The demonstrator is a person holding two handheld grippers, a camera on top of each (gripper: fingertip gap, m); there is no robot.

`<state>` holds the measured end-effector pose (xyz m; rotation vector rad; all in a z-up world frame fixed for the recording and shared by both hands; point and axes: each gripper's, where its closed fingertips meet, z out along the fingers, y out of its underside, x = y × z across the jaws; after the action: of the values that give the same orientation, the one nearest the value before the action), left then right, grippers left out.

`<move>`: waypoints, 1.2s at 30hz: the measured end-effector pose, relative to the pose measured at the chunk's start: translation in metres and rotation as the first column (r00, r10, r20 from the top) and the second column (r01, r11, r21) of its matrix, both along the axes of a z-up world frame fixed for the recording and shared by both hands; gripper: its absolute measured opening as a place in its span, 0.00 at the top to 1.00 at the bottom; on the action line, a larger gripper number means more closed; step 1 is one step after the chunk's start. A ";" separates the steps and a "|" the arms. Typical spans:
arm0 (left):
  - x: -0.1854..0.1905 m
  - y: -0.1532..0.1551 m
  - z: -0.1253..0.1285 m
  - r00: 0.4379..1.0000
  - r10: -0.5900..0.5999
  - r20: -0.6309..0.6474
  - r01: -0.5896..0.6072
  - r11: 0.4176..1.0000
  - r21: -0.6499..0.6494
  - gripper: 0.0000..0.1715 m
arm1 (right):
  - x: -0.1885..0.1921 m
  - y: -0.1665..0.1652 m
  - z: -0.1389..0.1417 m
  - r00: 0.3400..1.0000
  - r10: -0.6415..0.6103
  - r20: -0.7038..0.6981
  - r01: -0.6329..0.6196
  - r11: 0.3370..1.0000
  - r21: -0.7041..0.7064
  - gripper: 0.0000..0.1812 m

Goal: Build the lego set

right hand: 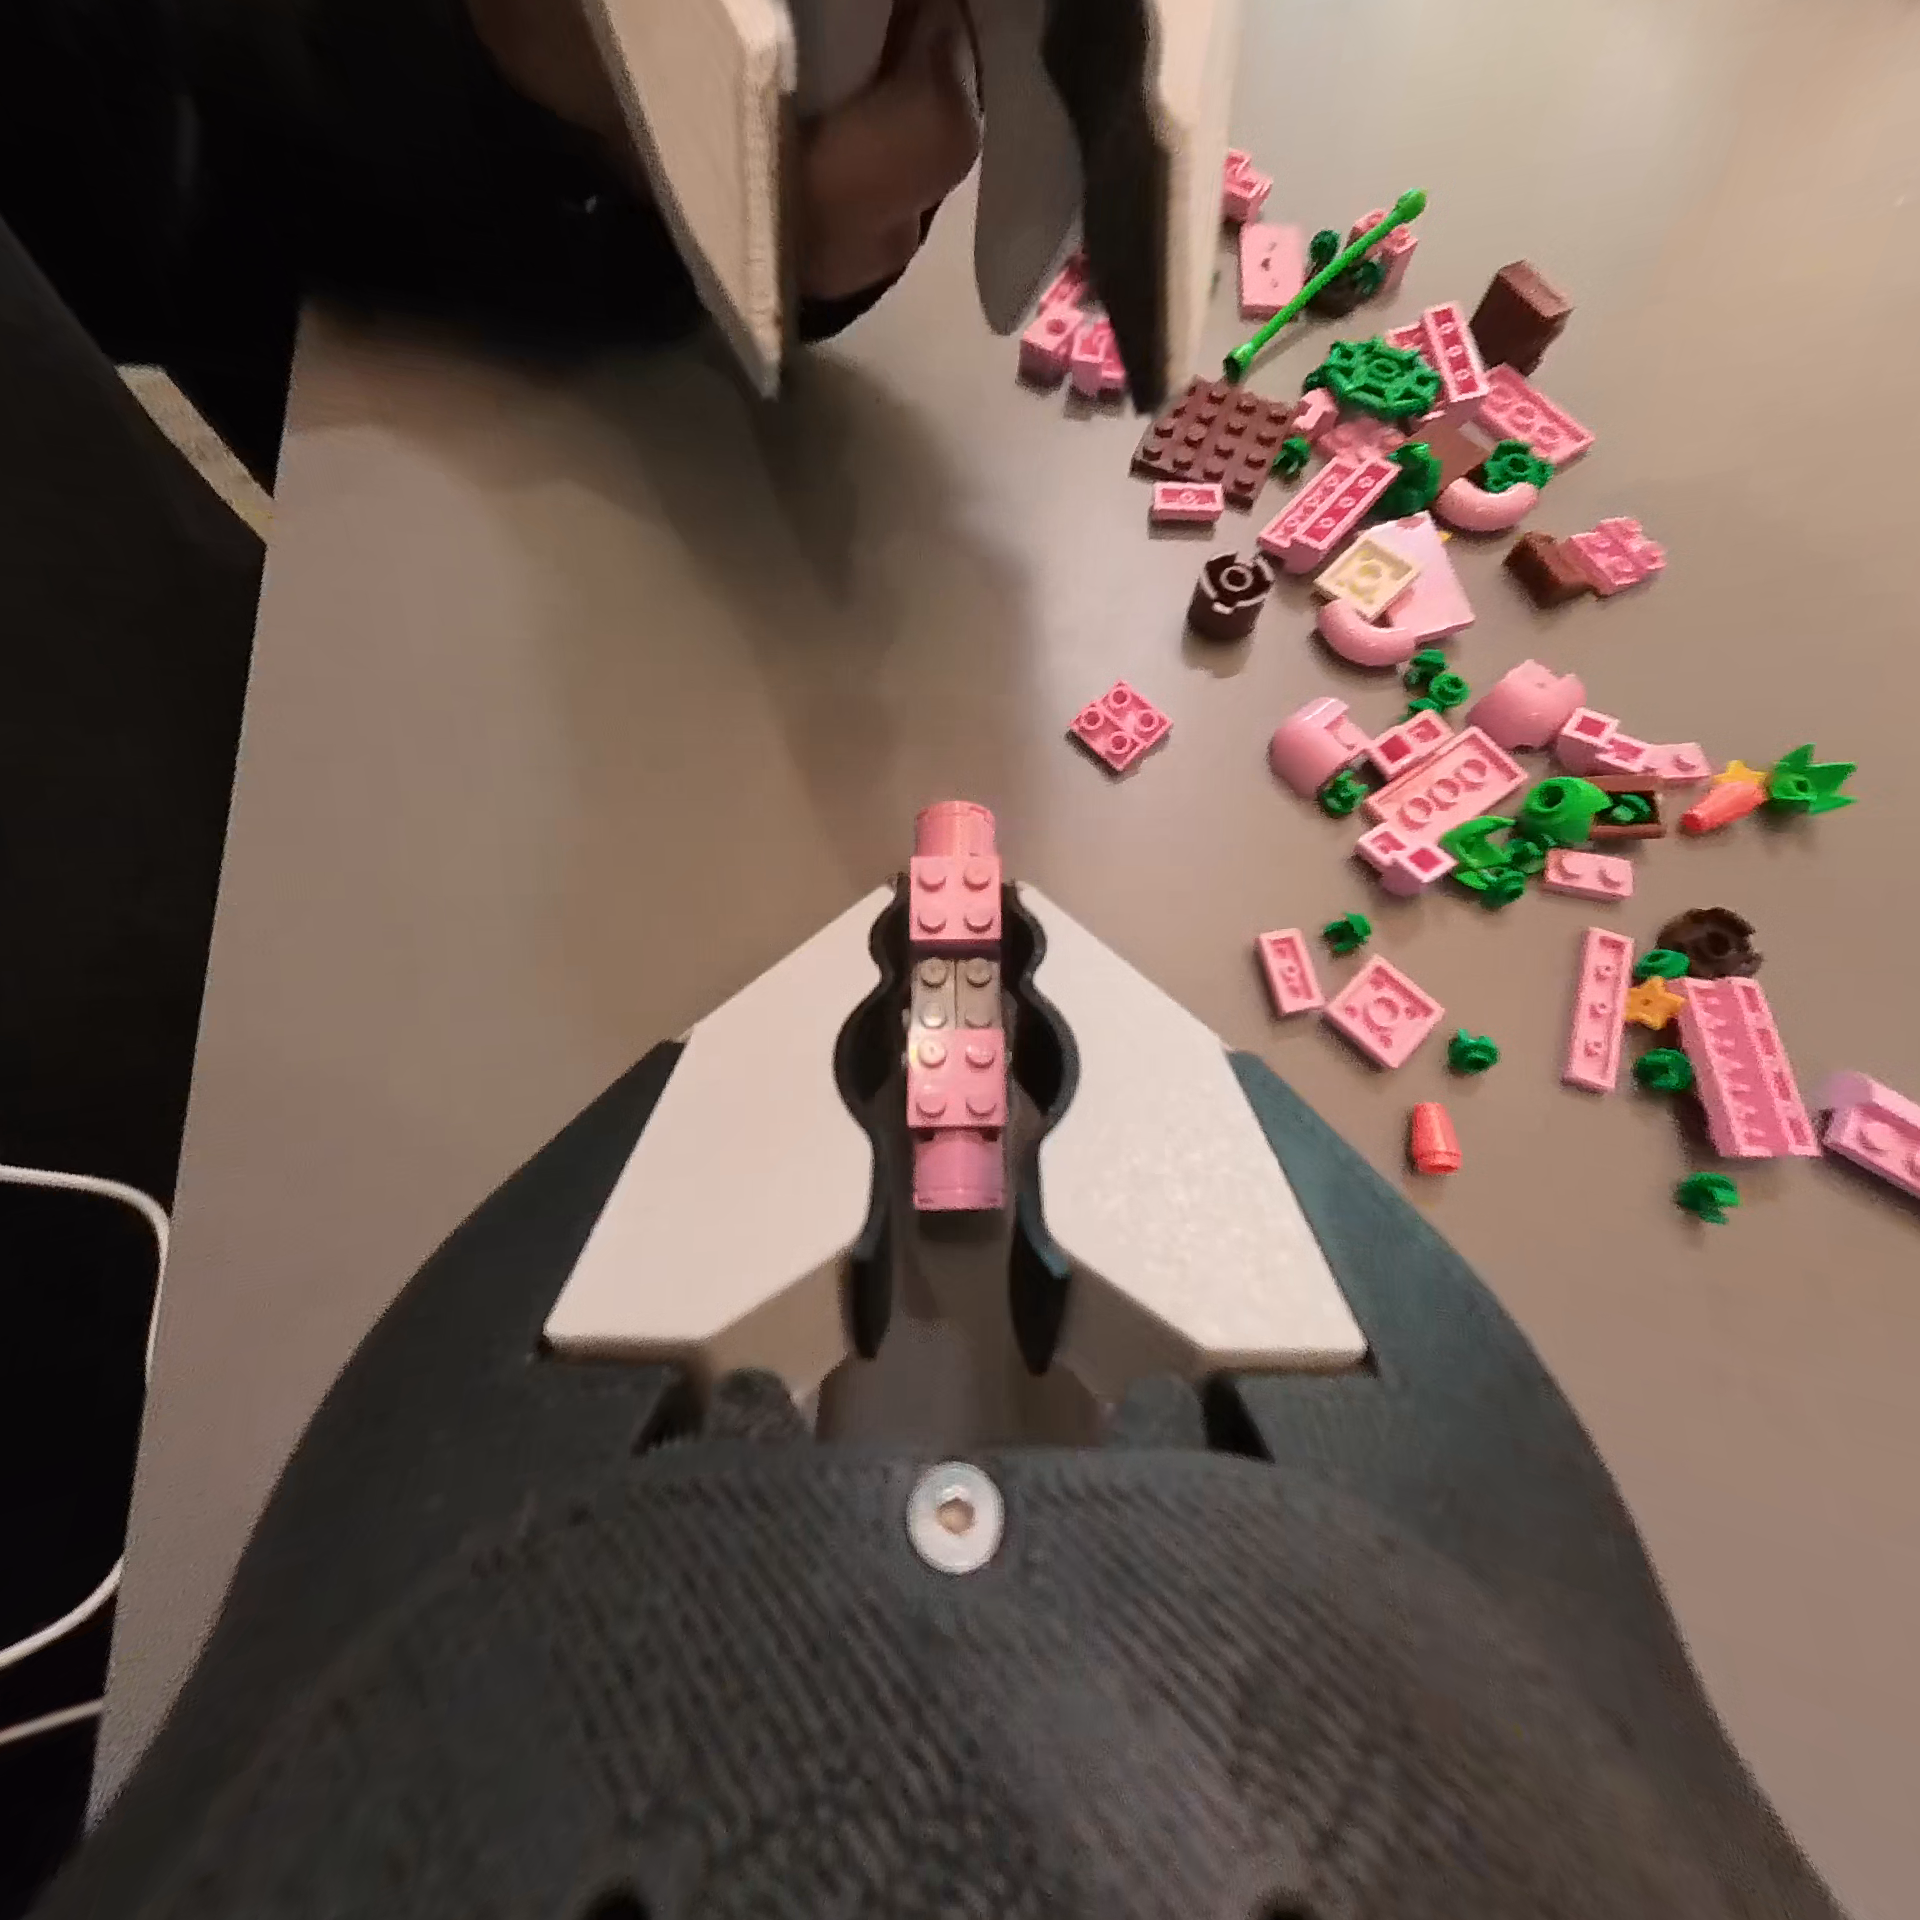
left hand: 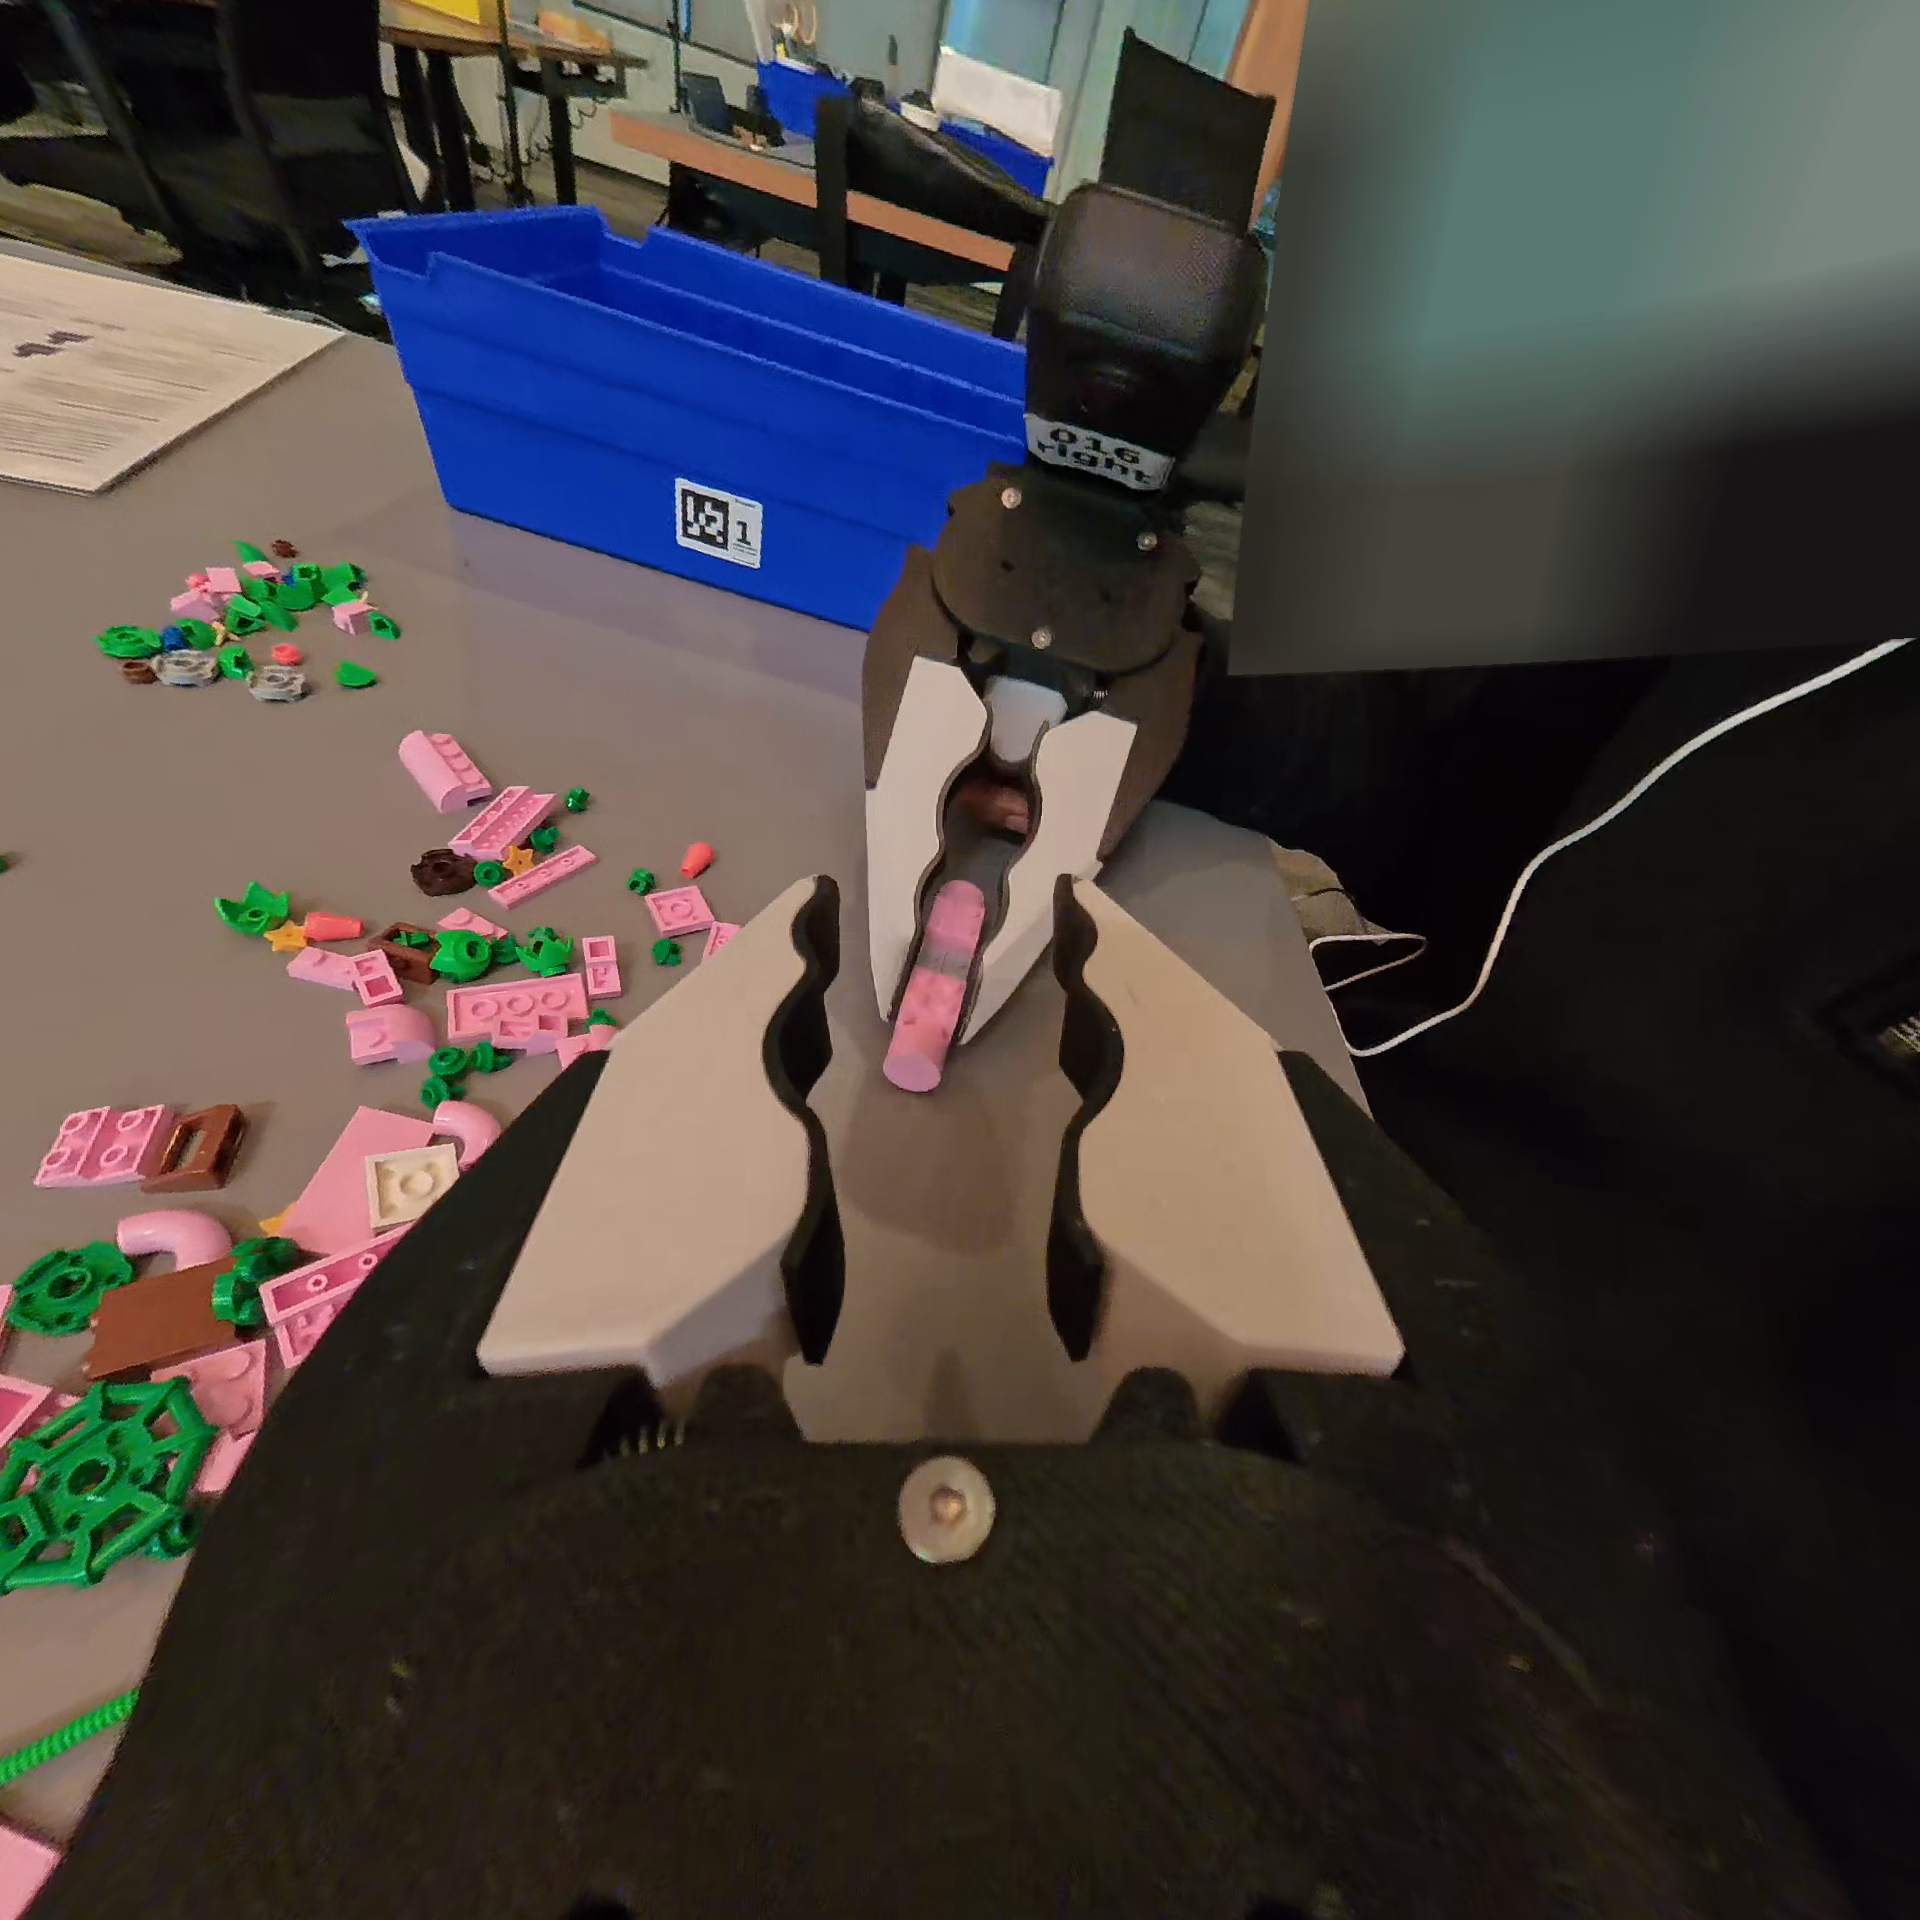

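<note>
My right gripper (right hand: 954, 904) is shut on a long pink lego assembly (right hand: 956, 997) with a grey plate in its middle and a round pink end sticking out past the fingertips. In the left wrist view the right gripper (left hand: 935, 1013) points toward me with the pink assembly (left hand: 935, 992) clamped in it. My left gripper (left hand: 940, 904) is open and empty, its fingers to either side of the assembly's round end. The left gripper also shows at the top of the right wrist view (right hand: 935, 312), open above the table.
Loose pink, green and brown lego pieces (left hand: 395, 987) lie scattered on the grey table (left hand: 582, 727), also in the right wrist view (right hand: 1455, 727). A blue bin (left hand: 675, 416) stands behind. Paper sheets (left hand: 114, 374) lie far left. A white cable (left hand: 1558, 862) runs off the table's edge. About 8 cm separates my left fingertips from my right.
</note>
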<state>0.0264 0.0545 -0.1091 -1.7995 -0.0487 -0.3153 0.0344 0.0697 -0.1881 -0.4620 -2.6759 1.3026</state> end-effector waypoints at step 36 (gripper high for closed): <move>0.008 0.003 -0.007 0.999 -0.028 -0.032 0.027 0.999 -0.042 0.77 | -0.052 0.049 0.079 0.930 -0.357 -0.089 0.294 0.866 -0.404 0.87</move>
<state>0.0346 0.0578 -0.1166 -1.8477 -0.0077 -0.3060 -0.0180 0.1185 -0.1090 -0.7793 -2.0885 1.6711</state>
